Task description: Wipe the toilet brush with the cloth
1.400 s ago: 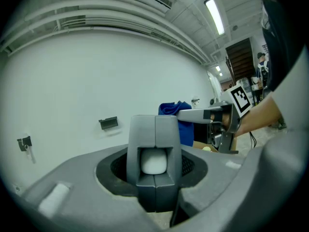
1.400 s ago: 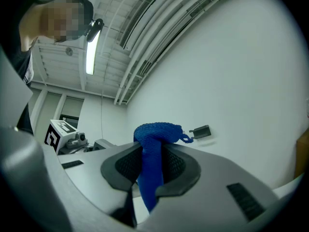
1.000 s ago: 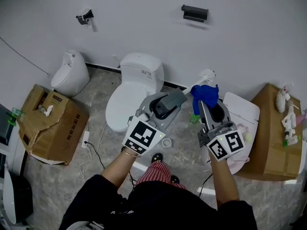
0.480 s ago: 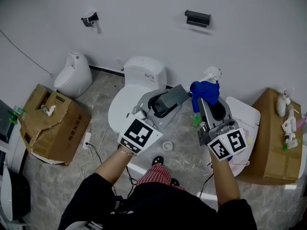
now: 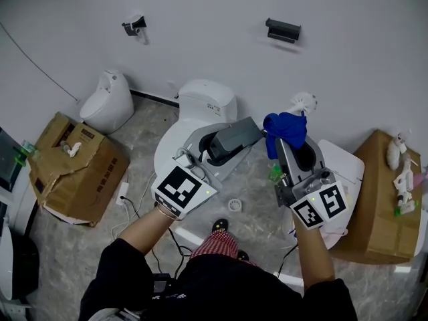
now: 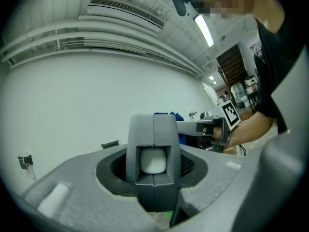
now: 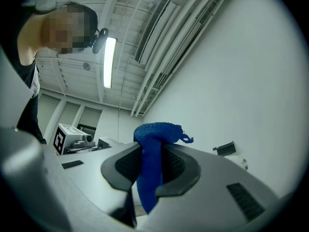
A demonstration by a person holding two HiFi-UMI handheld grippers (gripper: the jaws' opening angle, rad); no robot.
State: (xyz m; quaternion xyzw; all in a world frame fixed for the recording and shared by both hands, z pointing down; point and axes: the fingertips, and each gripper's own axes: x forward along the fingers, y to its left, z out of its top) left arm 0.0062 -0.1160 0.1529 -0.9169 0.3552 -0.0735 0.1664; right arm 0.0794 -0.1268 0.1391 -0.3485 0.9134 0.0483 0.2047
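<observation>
One white toilet [image 5: 200, 109] is standing against the wall, lid down, with a cardboard box [image 5: 72, 169] sitting well to its left and another [image 5: 382, 202] at the far right of the floor. In front of the toilet, the person is holding both grippers up close together. The left gripper [image 5: 235, 138] is pointing toward the right one, and in the left gripper view its jaws [image 6: 153, 129] are pressing together on the white handle of the toilet brush [image 6: 153, 159]. The right gripper [image 5: 289, 144] is reaching upward, and its own view shows its jaws [image 7: 152, 153] pinching the blue cloth [image 7: 153, 144], which is bunching above the tips and hanging down between them. From the head view, the cloth [image 5: 284, 127] is covering the brush's shaft, and the white bristled head of the toilet brush [image 5: 303, 102] is poking out just above it, near the wall.
</observation>
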